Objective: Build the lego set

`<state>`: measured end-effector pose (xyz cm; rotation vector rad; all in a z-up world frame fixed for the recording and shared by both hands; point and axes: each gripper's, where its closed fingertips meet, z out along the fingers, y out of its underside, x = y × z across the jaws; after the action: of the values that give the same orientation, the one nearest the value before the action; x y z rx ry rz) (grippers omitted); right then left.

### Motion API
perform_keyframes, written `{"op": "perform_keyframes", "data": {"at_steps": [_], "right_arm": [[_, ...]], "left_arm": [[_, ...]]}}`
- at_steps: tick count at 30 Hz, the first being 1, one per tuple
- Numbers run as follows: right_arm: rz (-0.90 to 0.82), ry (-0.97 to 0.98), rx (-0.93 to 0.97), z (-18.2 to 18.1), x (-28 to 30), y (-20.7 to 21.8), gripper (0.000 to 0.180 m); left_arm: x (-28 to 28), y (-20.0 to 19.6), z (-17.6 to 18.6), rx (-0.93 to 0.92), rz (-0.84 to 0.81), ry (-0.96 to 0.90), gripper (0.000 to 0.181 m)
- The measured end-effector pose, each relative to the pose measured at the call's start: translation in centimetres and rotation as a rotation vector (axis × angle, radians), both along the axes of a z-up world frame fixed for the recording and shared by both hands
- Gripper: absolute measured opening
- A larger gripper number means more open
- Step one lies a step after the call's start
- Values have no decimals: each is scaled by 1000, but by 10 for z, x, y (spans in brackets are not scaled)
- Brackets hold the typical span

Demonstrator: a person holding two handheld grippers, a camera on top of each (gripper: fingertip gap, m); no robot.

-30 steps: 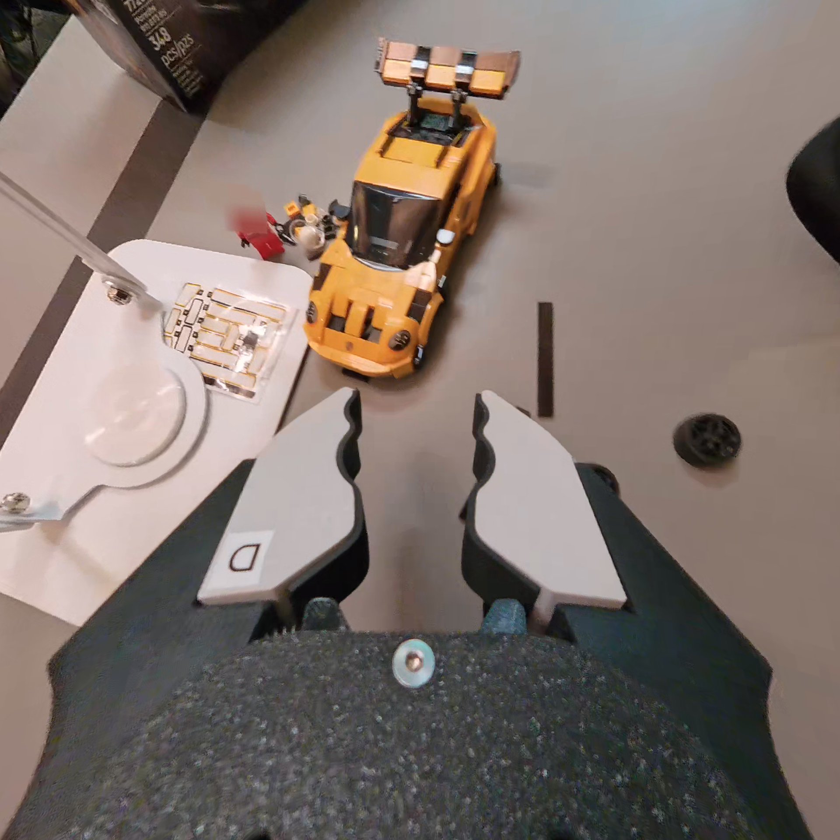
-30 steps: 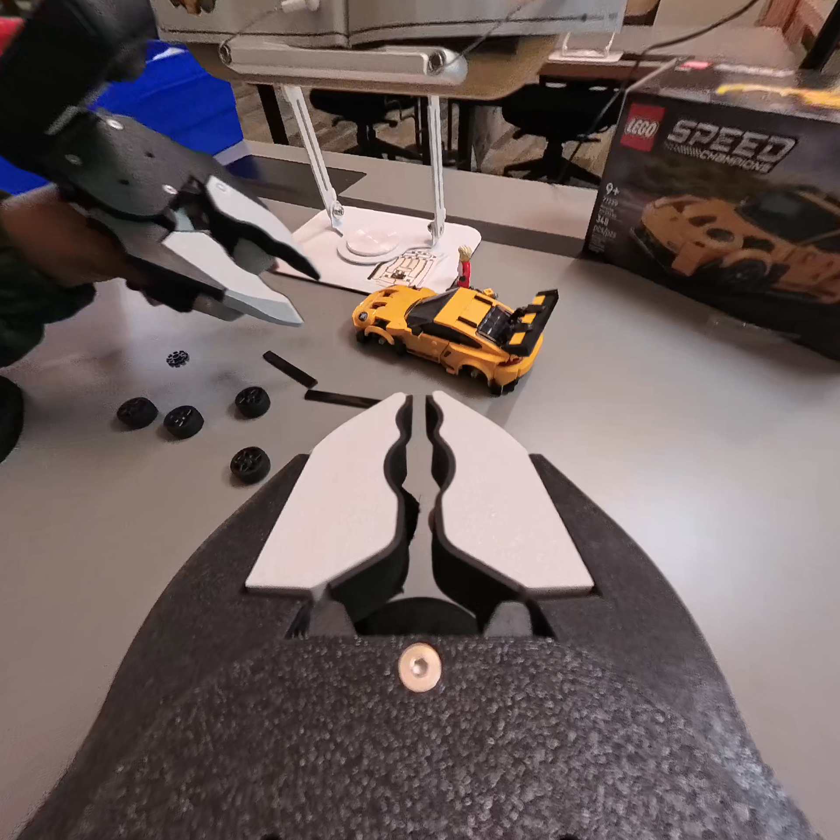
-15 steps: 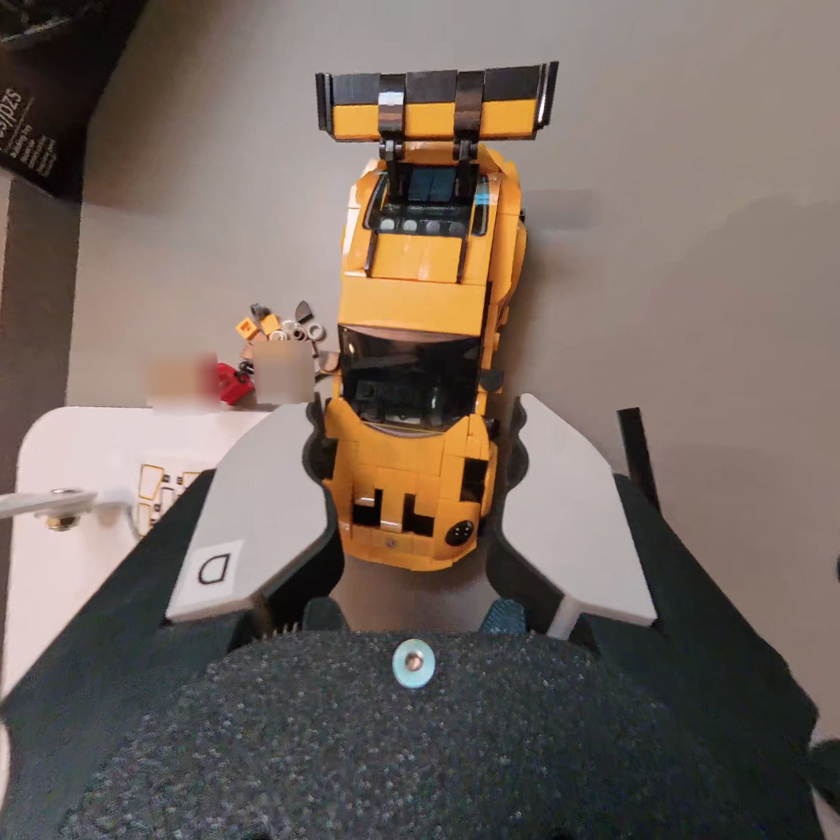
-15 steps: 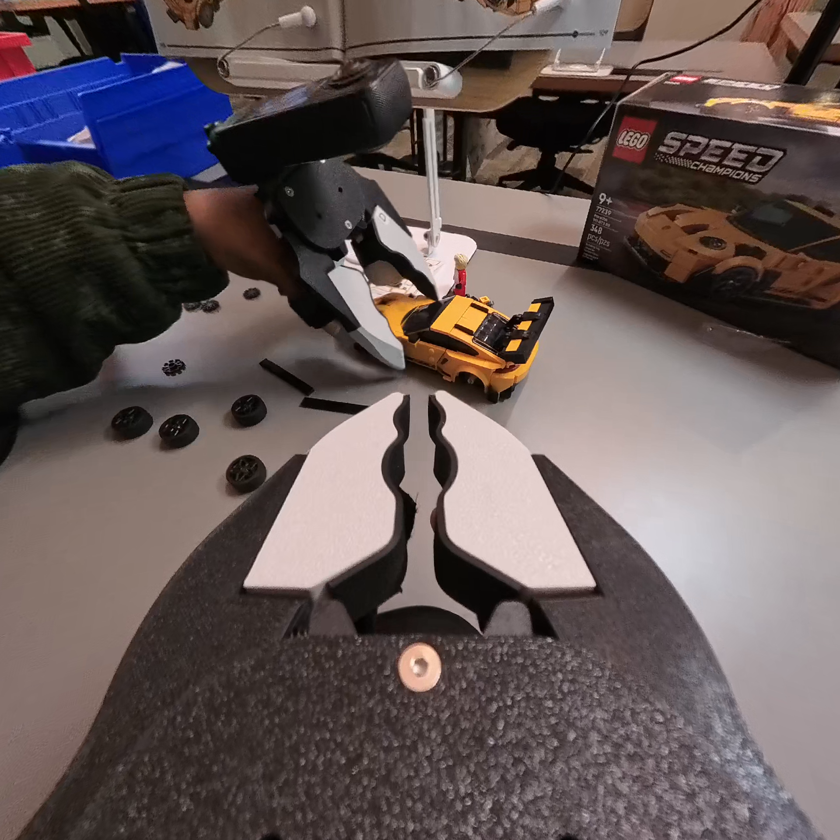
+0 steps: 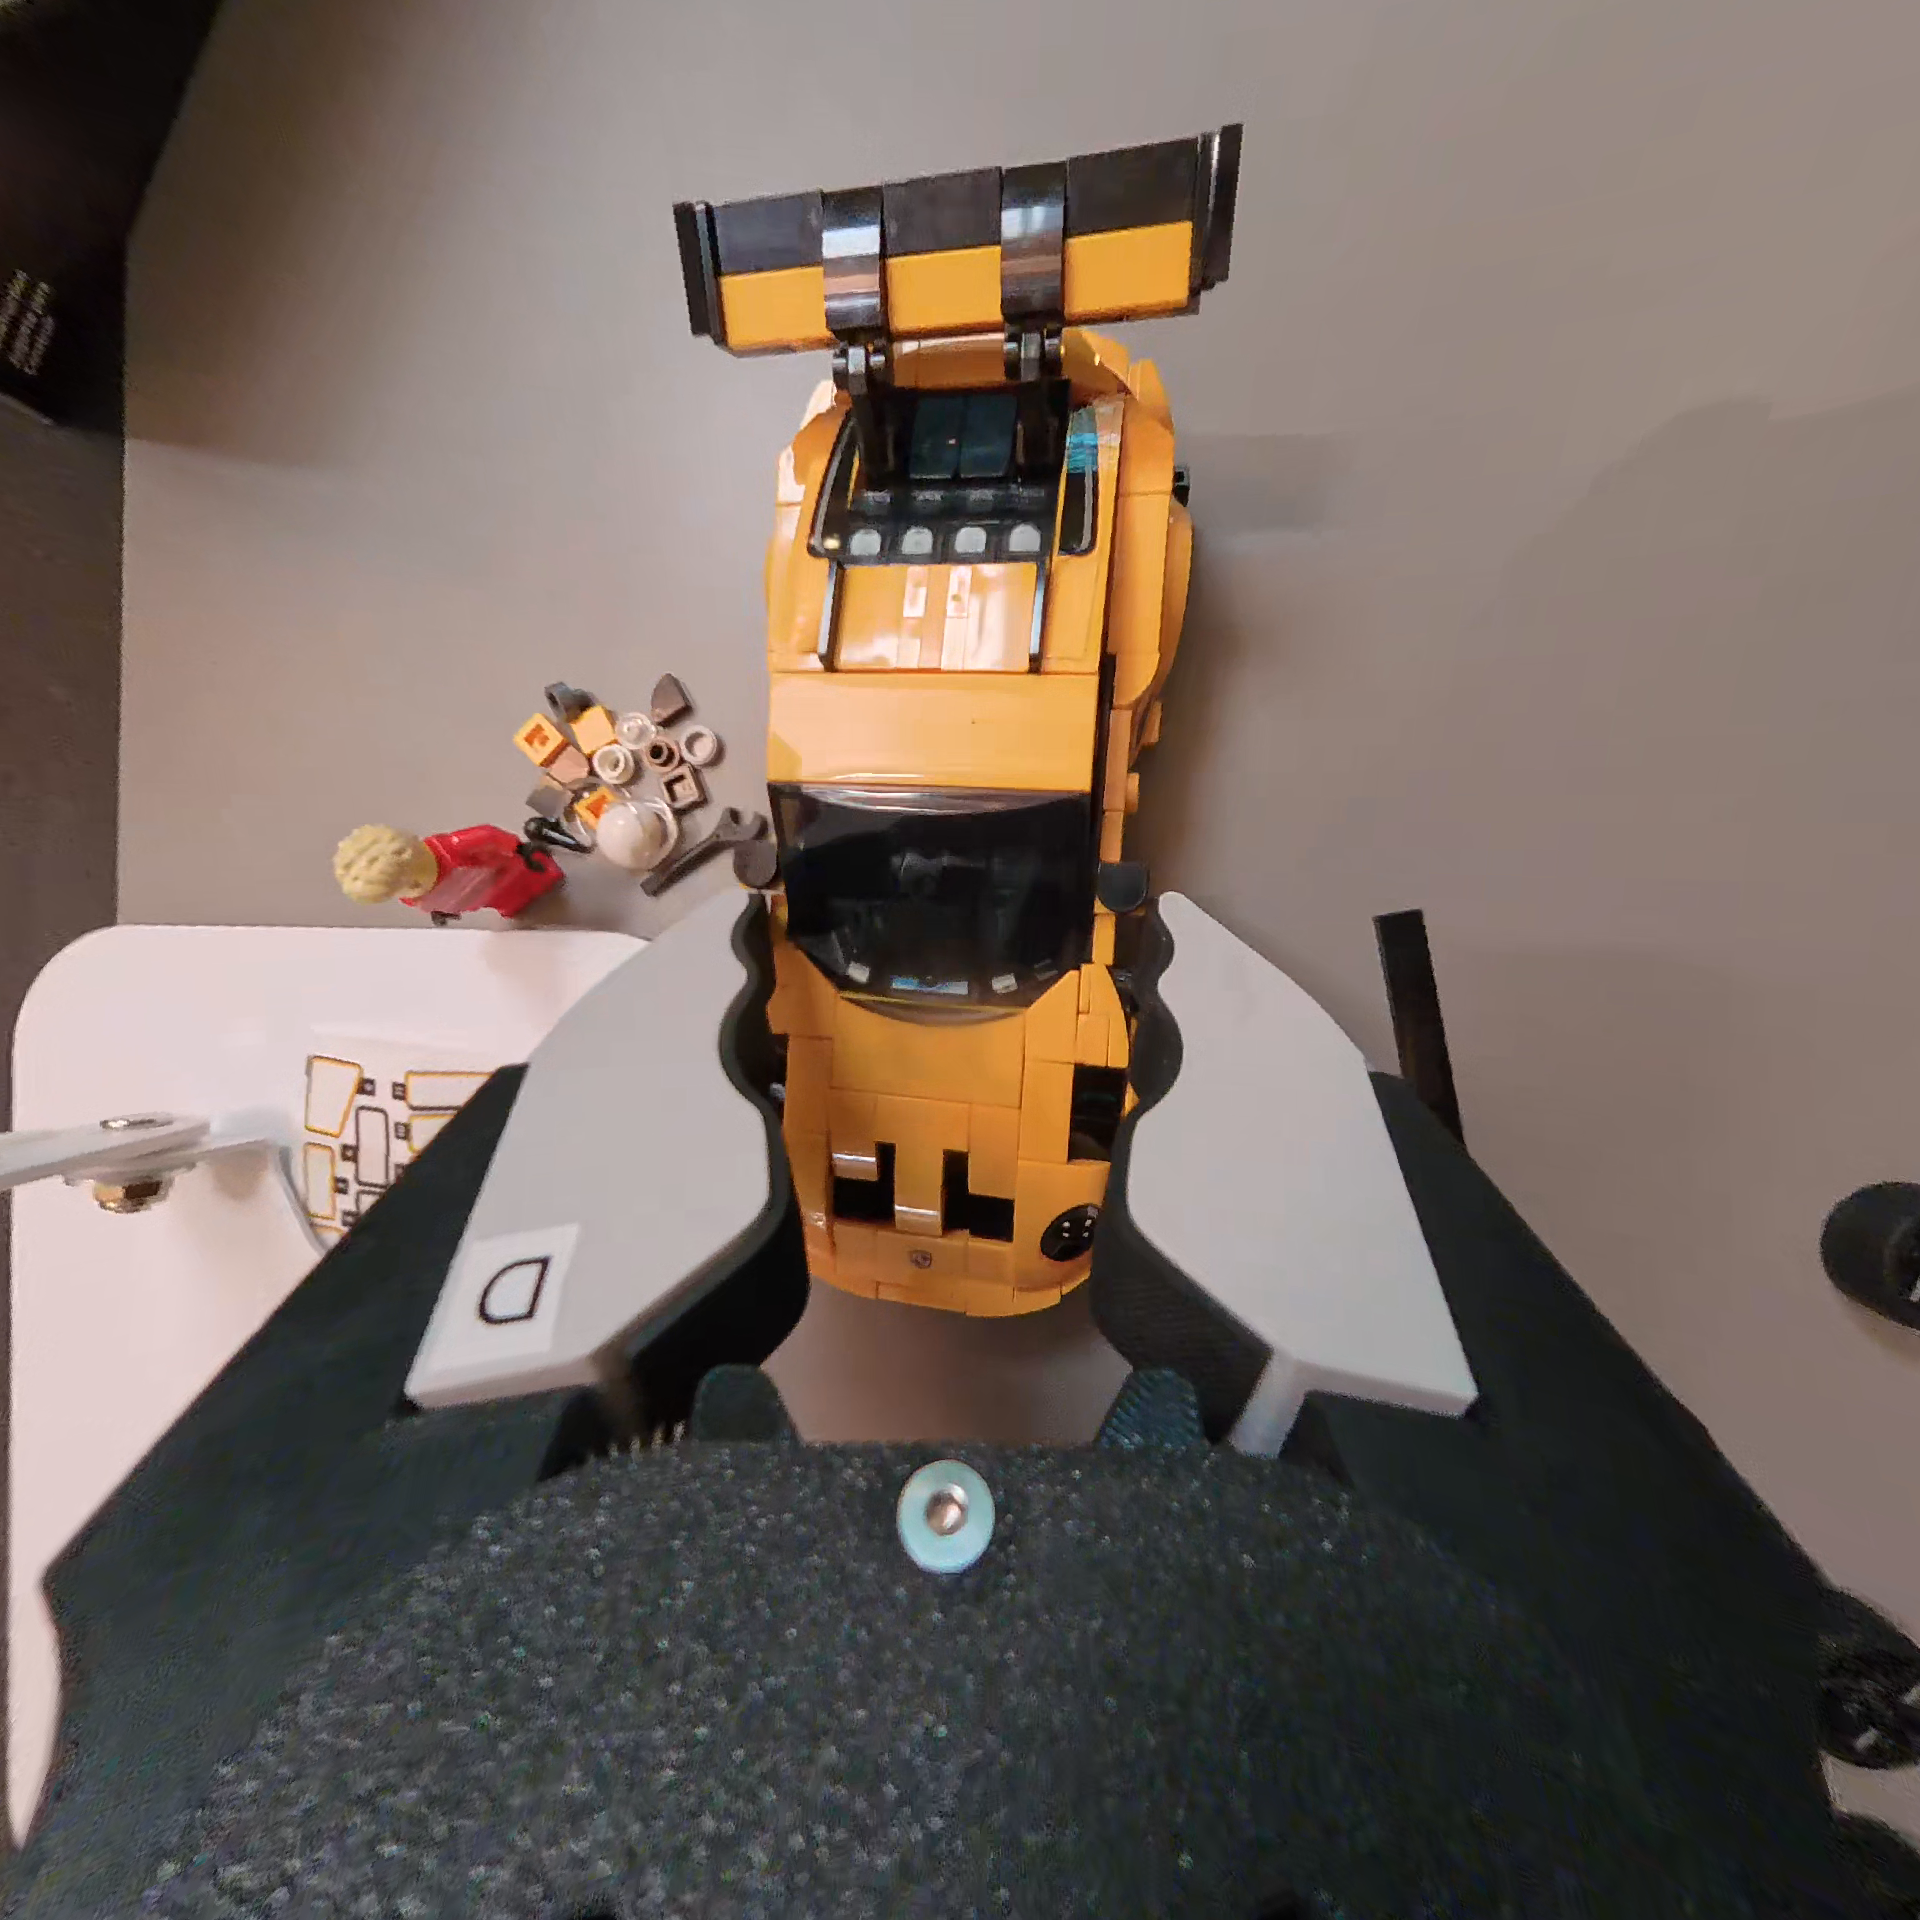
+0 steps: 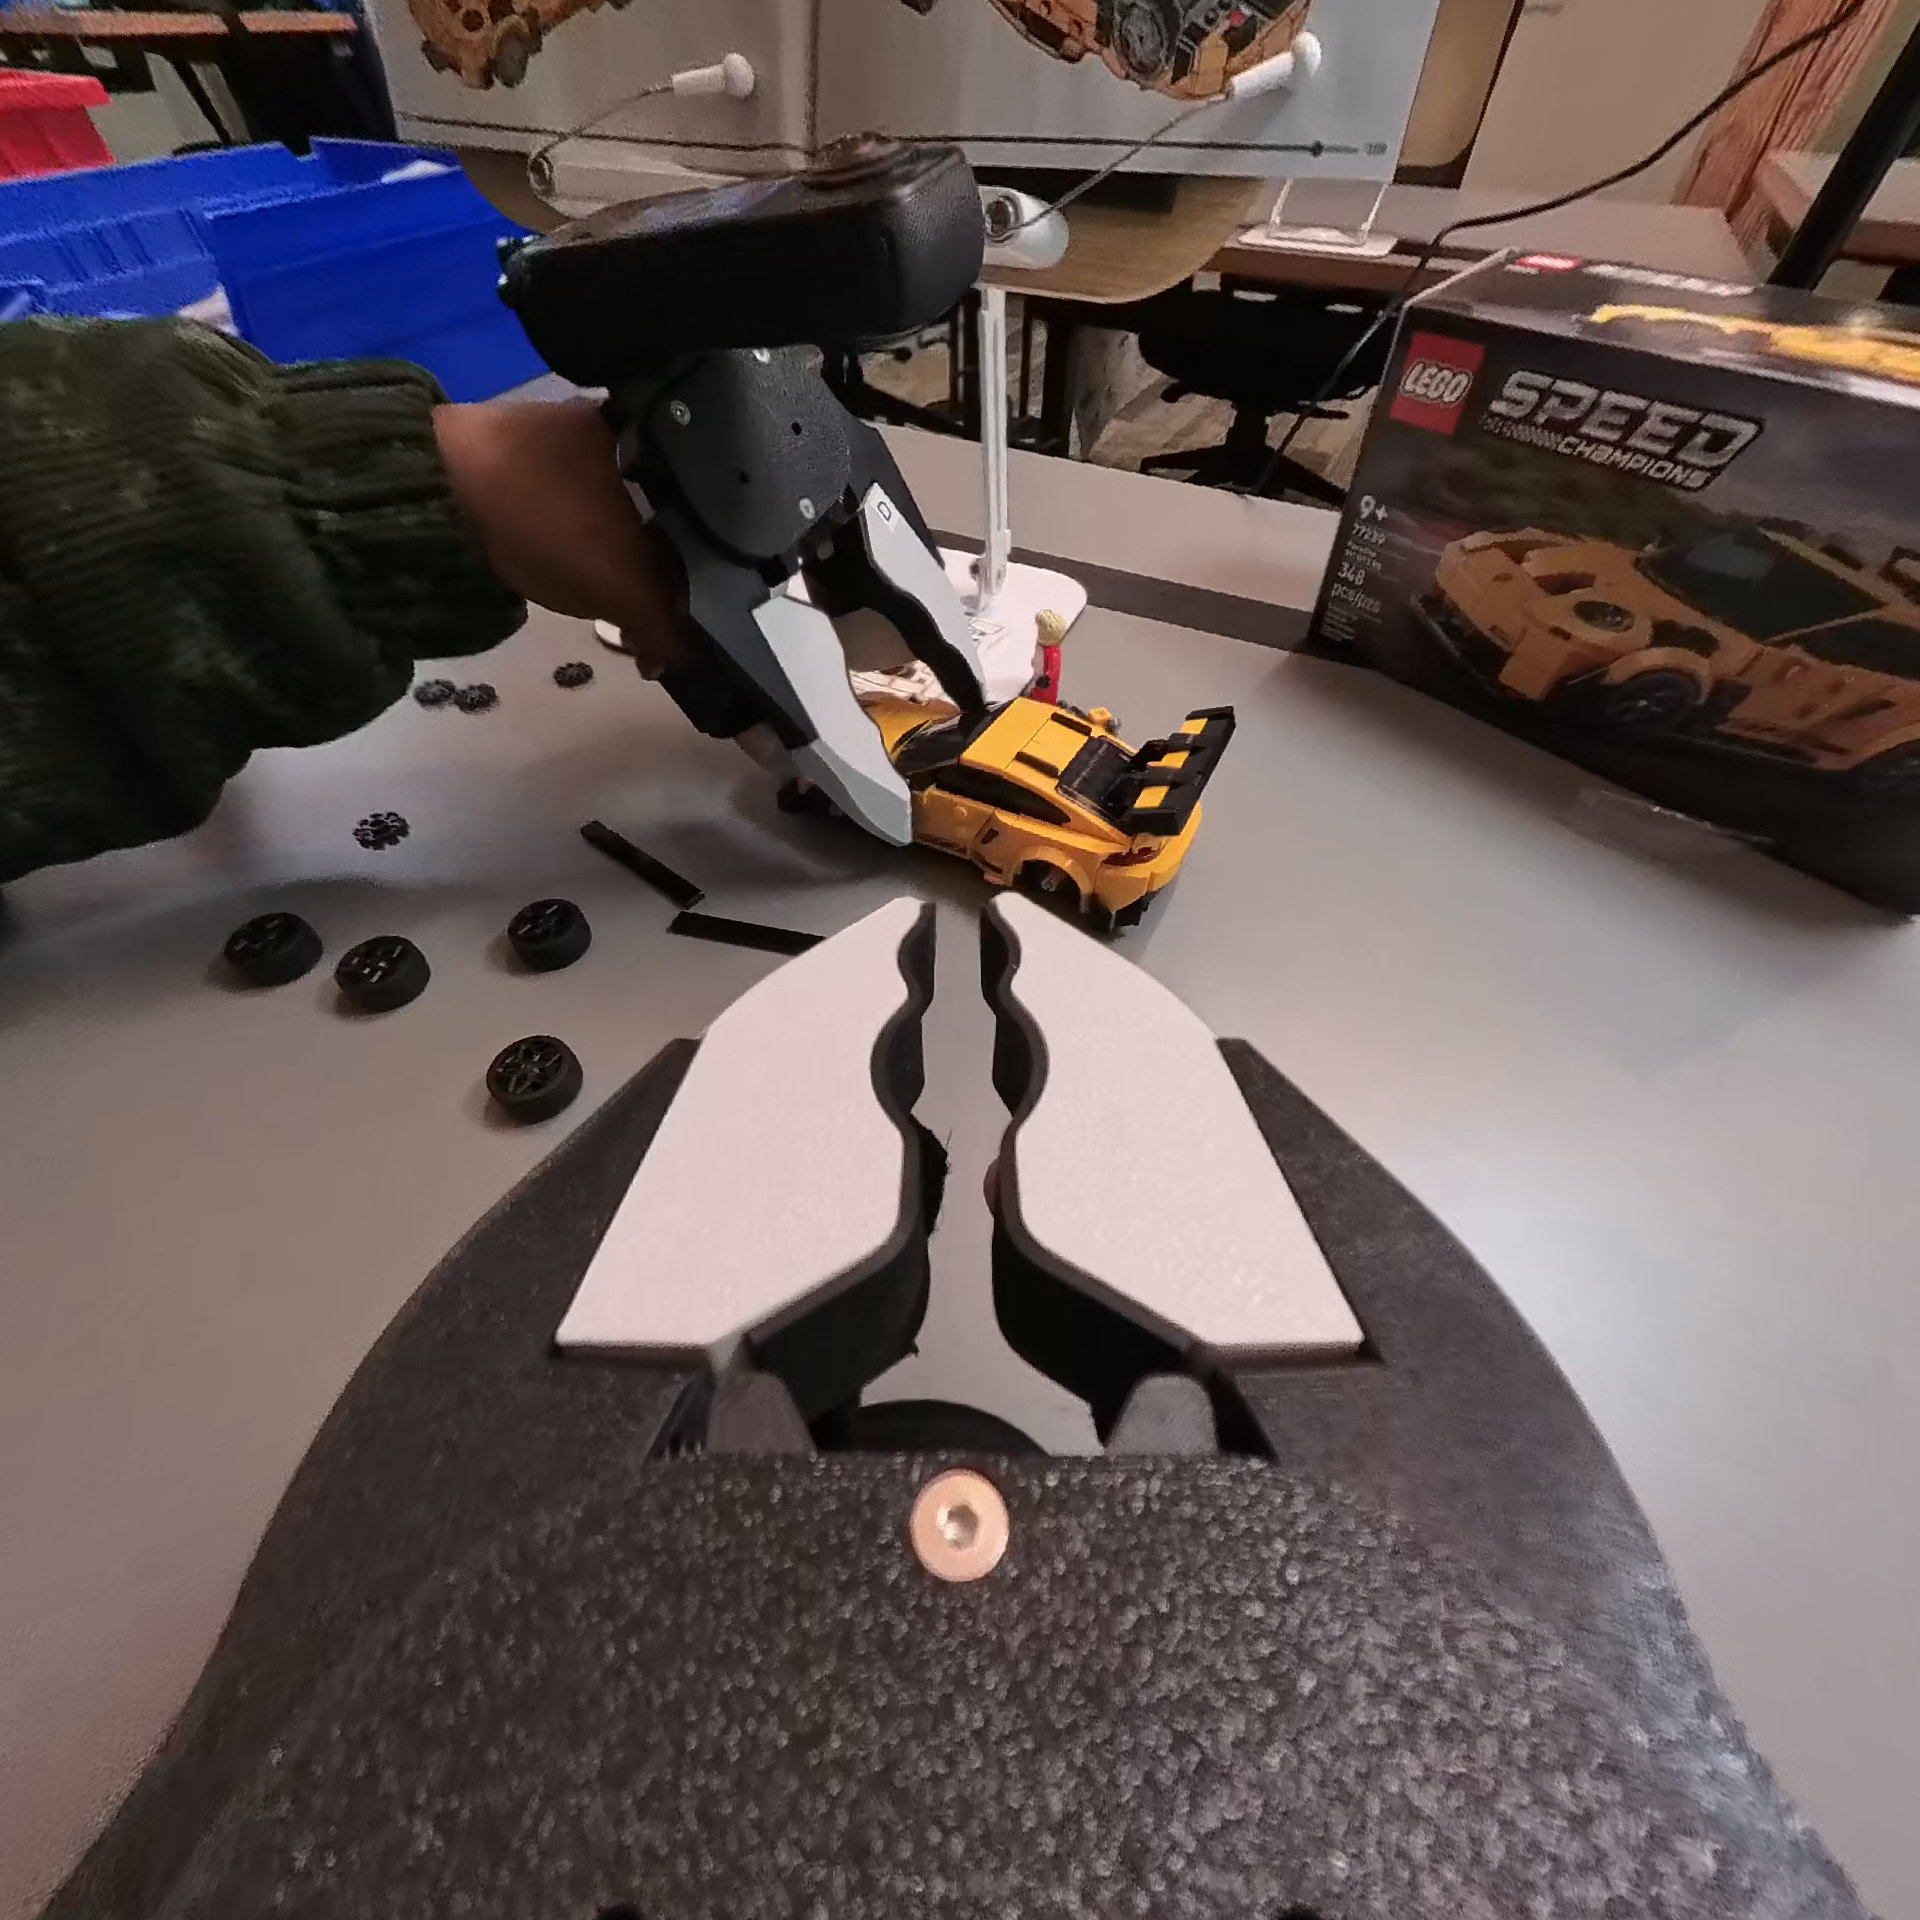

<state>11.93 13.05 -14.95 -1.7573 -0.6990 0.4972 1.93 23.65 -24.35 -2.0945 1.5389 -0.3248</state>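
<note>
A yellow Lego car (image 5: 935, 727) with a black and yellow rear wing rests on the grey table, nose toward my left gripper (image 5: 956, 914). The left fingers (image 5: 644, 1122) press on both sides of its hood. The right wrist view shows the same car (image 6: 1049, 800), no wheels in its arches, with my left gripper (image 6: 935, 764) over its front. My right gripper (image 6: 956, 909) hovers above the table in front of the car, shut and empty. Several black wheels (image 6: 549, 933) lie to its left.
Two black strips (image 6: 641, 862) lie near the wheels. A minifigure (image 5: 447, 868) and small loose parts (image 5: 623, 758) sit left of the car. A white stand base (image 5: 156, 1039) holds a sticker sheet (image 5: 353, 1122). The set box (image 6: 1642, 551) stands right; blue bins (image 6: 312, 239) back left. The left gripper's tips are roughly 20 cm from the right gripper's. My right tips are about 25 cm from the minifigure (image 5: 447, 868), my left tips only 5 cm.
My left gripper moved from above the wheels to the car's front, came down over the hood and narrowed onto it. The right gripper has barely moved.
</note>
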Motion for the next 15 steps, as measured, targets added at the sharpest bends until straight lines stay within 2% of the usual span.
{"op": "perform_keyframes", "data": {"at_steps": [9,15], "right_arm": [[45,-59,40,-7,-8,1,20],[123,-269,163,-15,-17,12,34]], "left_arm": [[-9,-14,13,-141,47,-114,66],[-12,-21,12,-223,65,-164,66]]}}
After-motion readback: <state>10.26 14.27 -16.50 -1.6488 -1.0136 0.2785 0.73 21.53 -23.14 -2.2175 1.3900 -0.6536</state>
